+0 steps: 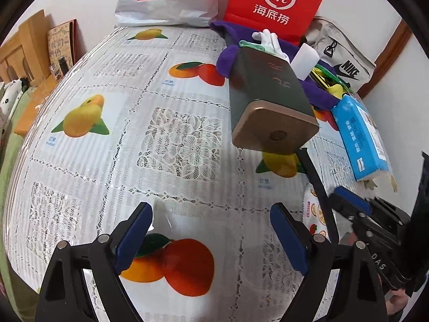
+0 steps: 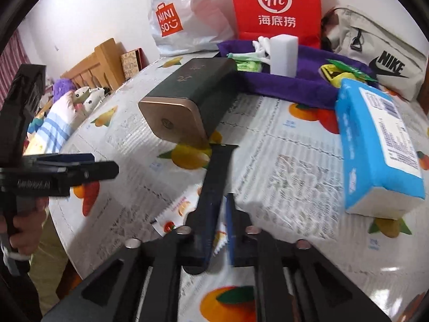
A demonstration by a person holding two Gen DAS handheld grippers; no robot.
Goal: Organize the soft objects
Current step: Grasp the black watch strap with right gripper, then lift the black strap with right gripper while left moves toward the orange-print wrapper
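R tongs (image 2: 218, 214) clamped on a black strap (image 2: 214, 177); L tongs (image 1: 211, 233) wide open, empty. Purple cloth (image 2: 289, 86) already has sponge (image 2: 284, 53) etc.; tissue pack (image 2: 375, 145) & wipes packet (image 2: 171, 214) not yet sorted on the tabletop (image 2: 289, 145).

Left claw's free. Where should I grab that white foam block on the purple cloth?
Probably its upper half, from straight above: the white foam block stands upright on the purple cloth, top exposed. Close on its flat left and right faces; the white glove crowds its left side, so descend carefully.

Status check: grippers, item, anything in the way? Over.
Left gripper open, empty. Right gripper shut on black strap. Strap's far end right by green box.
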